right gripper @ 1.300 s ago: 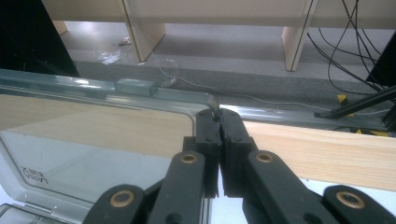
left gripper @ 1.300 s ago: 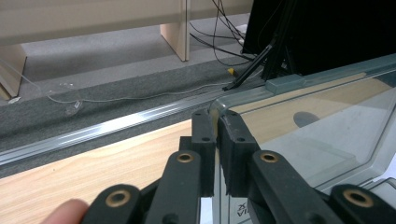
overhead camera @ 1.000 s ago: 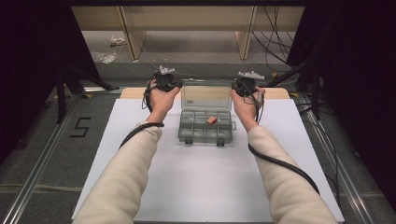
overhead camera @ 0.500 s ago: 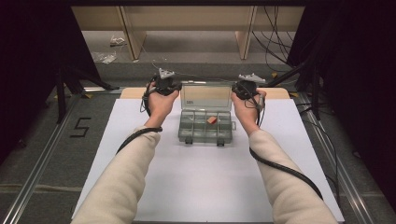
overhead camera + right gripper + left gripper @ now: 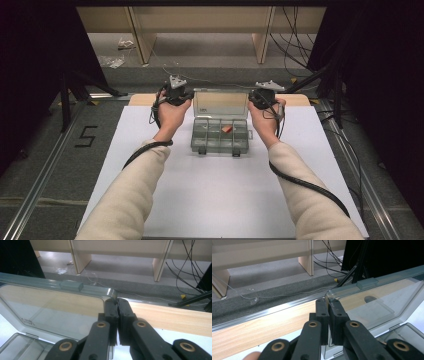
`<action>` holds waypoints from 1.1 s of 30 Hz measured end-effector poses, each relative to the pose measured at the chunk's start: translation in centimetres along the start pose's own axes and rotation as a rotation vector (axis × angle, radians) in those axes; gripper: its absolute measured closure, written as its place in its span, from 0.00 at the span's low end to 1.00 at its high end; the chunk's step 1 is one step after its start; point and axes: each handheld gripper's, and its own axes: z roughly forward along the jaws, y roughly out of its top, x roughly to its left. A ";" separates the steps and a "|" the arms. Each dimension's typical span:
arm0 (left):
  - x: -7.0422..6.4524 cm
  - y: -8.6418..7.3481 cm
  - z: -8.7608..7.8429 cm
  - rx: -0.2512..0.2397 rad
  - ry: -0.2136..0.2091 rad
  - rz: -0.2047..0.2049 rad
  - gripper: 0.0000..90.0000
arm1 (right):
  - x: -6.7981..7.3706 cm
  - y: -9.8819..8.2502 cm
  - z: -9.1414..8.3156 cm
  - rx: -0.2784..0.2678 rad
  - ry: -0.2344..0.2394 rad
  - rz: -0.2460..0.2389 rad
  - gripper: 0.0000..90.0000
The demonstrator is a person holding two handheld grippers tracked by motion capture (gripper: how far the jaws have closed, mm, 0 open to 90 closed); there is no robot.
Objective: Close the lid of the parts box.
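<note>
Two grippers, both with jaws clamped on the clear lid [image 5: 220,104] of the compartment box [image 5: 220,135]. The left gripper [image 5: 329,315] pinches the lid's left top corner, pads pressed together on the thin edge; the right gripper [image 5: 117,315] does the same at the right top corner. Lid stands open, roughly upright, hinged at the far side of the box; a small latch tab [image 5: 71,285] sits on its top edge.

High view: left gripper [image 5: 176,92] and right gripper [image 5: 263,95] flank the lid, a hand behind each, cream sleeves coming in from the bottom, black cables trailing along the forearms.

Box base sits near the far edge of the white desk [image 5: 220,200], about centred left to right. One small orange-red piece [image 5: 227,128] lies in a compartment right of centre; other compartments too small to read.

Past the desk: wooden strip [image 5: 262,325] along its far edge, grey floor, loose cables [image 5: 295,40], pale furniture legs.
</note>
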 end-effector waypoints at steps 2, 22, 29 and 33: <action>-0.1 -0.1 -0.1 -0.002 0.001 0.004 0.96 | 0.0 -0.1 -0.1 -0.001 0.000 -0.001 0.98; -0.6 -1.1 -1.1 -0.040 0.007 0.019 0.96 | 0.2 -1.1 -1.3 -0.026 0.015 -0.015 0.98; -0.8 -1.5 -1.5 -0.047 0.009 0.038 0.96 | 0.3 -1.4 -1.7 -0.033 0.018 -0.019 0.98; -0.9 -1.7 -1.7 -0.050 0.010 0.047 0.96 | 0.4 -1.6 -1.9 -0.035 0.018 -0.021 0.98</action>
